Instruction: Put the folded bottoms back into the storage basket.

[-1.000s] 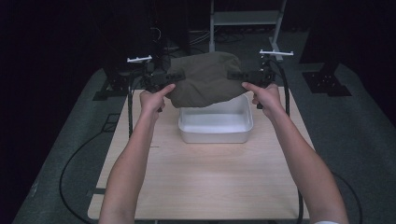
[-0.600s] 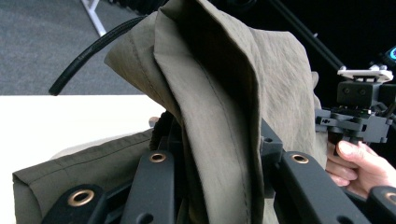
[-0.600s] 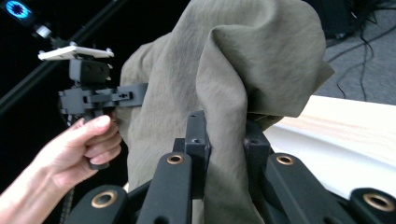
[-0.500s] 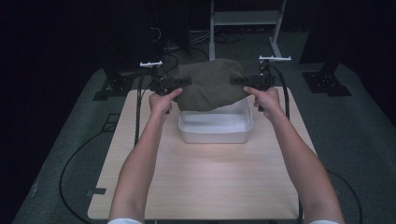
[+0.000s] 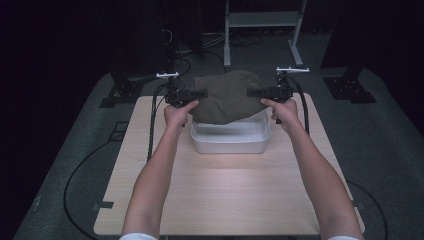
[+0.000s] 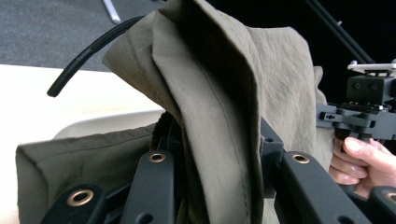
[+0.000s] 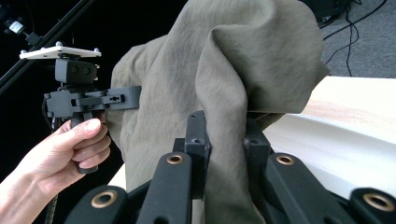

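A pale wooden table [image 5: 230, 195] stands in a dark room. Past its bare near half sits a white plastic tub [image 5: 232, 141], and above that an olive-green cloth [image 5: 227, 97] hangs stretched between the left gripper [image 5: 199, 93] and right gripper [image 5: 254, 92] — each clamped tight on a side fold. Lowering both sides evenly should drop it inside the rim. Beyond — grey floor, cables, a metal stand [image 5: 262, 20].
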Motion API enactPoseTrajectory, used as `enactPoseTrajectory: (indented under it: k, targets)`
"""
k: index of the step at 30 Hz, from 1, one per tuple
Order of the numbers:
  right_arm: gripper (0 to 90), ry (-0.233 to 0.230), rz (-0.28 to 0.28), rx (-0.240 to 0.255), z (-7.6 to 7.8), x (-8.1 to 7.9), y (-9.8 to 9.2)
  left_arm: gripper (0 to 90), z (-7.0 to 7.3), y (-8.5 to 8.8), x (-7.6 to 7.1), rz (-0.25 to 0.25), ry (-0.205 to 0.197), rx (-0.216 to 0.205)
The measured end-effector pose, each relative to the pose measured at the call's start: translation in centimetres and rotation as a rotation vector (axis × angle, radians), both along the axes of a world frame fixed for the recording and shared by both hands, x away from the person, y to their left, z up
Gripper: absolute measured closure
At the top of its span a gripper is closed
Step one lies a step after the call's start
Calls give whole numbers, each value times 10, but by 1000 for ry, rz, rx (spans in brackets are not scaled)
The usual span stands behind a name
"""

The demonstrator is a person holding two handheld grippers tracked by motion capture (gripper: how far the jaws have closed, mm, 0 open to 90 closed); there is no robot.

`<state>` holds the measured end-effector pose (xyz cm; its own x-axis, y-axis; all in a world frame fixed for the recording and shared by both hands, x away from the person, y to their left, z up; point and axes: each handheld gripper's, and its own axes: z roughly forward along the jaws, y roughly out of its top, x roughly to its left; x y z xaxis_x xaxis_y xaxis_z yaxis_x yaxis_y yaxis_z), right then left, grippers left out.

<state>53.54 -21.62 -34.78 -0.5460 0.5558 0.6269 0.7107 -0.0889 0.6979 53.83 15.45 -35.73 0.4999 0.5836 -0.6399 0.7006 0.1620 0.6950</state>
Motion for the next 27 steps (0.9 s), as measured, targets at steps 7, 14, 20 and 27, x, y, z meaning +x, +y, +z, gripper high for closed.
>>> enactPoseTrajectory:
  k: [7, 14, 20, 27]
  targets:
    - [770, 19, -7, 2, -13, 0, 1, 670, -10, 0, -1, 9, 19, 7]
    - [770, 35, -10, 0, -21, 0, 3, 668, -13, -3, -1, 12, 20, 25]
    - [770, 49, -18, -8, -28, -1, 1, 665, -19, -7, -2, 16, 25, 45]
    - [770, 62, -11, -31, -38, -1, 2, 665, -32, -12, -4, 8, 54, 79]
